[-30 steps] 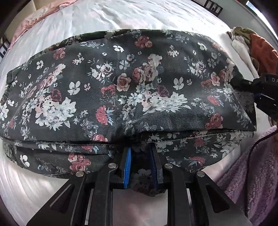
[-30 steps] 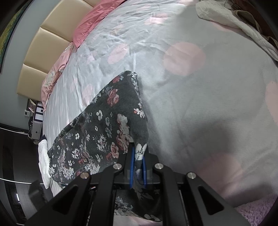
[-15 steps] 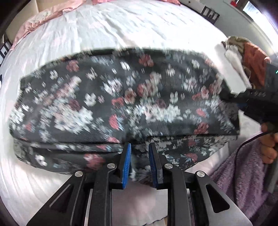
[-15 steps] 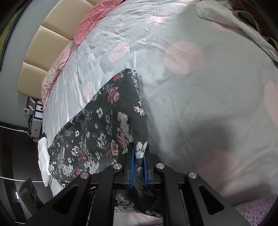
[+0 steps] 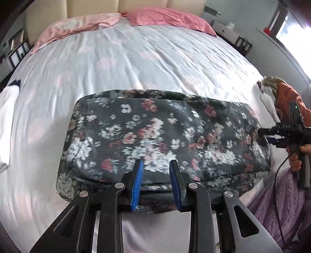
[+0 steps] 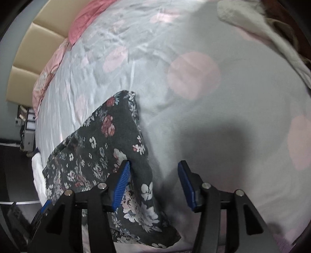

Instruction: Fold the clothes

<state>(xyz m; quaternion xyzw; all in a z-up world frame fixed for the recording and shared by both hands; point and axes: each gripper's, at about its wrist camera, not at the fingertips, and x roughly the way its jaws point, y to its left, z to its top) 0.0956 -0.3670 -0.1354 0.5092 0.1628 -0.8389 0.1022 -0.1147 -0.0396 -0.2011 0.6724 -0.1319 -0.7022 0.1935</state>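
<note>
A dark floral garment [image 5: 161,136] lies folded in a flat band across the white bed sheet [image 5: 136,58]. My left gripper [image 5: 156,181] hovers over its near edge. Its jaws are opening and the blue pads [image 5: 138,179] stand apart without pressing on the cloth under them. In the right wrist view my right gripper [image 6: 155,183] is over the garment's end [image 6: 108,148]. Its jaws are opening wide; the cloth corner lies loose beside the left pad [image 6: 122,184]. The left wrist view shows the right gripper [image 5: 270,136] at the garment's right end, with a hand on it.
Pink pillows [image 5: 167,17] and a beige headboard [image 6: 29,58] are at the far end of the bed. A heap of clothes [image 5: 281,97] lies to the right, a purple fluffy blanket [image 5: 281,204] near right, and white cloth [image 5: 7,116] at the left edge.
Both grippers have let go of the floral garment, and its edge has dropped onto the bed. The left gripper has pulled back and up. The right jaws went from shut to wide apart.
</note>
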